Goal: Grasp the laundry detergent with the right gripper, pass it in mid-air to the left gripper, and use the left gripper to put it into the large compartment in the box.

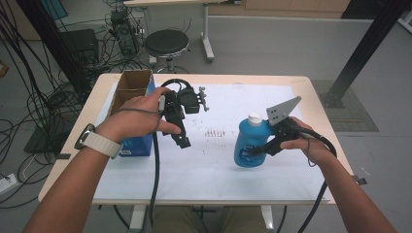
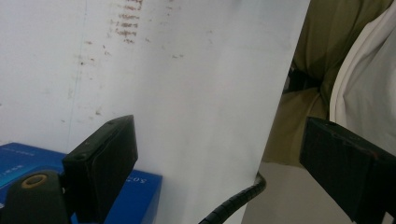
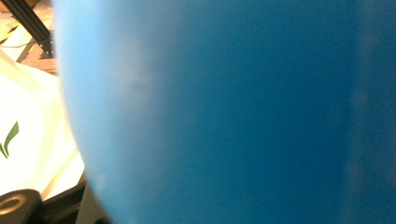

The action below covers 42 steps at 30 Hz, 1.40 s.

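A blue bottle (image 1: 248,141) with a white cap hangs tilted just above the white sheet at the table's right, and my right gripper (image 1: 253,151) is shut on its lower body from the right side. In the right gripper view the bottle's blue wall (image 3: 233,112) is pressed close against the camera. Left of centre, my left gripper (image 1: 183,140) is held above the sheet, pointing toward the table's front edge. In the left gripper view its jaws (image 2: 219,163) stand wide apart with nothing between them.
An open cardboard carton in a blue box (image 1: 132,92) stands at the table's left, right beside my left hand; its blue corner (image 2: 140,193) lies under the left jaw. A white sheet (image 1: 218,167) covers the table. A stool (image 1: 166,42) and cables lie beyond.
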Motion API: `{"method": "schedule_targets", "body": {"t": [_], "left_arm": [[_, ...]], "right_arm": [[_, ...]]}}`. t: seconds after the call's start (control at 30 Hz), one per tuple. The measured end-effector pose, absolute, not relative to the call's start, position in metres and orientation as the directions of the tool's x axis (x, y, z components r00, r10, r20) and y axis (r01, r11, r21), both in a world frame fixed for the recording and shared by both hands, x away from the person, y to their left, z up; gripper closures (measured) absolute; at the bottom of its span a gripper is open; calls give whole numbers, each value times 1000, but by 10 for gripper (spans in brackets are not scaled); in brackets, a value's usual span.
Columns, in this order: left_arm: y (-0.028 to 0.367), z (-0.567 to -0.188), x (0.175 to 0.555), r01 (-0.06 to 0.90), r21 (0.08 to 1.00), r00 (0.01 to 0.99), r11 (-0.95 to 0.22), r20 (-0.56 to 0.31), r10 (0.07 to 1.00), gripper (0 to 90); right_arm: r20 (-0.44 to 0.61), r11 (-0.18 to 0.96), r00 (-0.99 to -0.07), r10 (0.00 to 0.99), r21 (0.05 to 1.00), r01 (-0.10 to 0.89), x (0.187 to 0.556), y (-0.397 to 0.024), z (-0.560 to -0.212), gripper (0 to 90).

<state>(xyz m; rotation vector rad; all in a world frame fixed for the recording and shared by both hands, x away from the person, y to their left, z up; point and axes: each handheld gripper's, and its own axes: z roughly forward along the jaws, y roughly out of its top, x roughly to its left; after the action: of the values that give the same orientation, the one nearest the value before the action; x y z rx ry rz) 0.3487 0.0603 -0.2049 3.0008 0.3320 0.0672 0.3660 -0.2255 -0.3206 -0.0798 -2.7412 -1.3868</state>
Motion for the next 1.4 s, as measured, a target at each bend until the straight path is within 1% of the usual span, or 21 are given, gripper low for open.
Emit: {"method": "schedule_targets", "body": {"t": [0.53, 0.97, 1.4], "left_arm": [[44, -174, 353, 145, 79, 988, -986, 45, 149, 119], [29, -161, 354, 98, 30, 994, -995, 51, 99, 111], [4, -153, 356, 54, 19, 997, -998, 48, 55, 97]], "right_arm": [[77, 632, -997, -10, 774, 53, 362, -192, -296, 431], [75, 635, -997, -21, 771, 45, 367, -172, -292, 432], [78, 641, -997, -30, 766, 41, 369, -159, -293, 432]]}}
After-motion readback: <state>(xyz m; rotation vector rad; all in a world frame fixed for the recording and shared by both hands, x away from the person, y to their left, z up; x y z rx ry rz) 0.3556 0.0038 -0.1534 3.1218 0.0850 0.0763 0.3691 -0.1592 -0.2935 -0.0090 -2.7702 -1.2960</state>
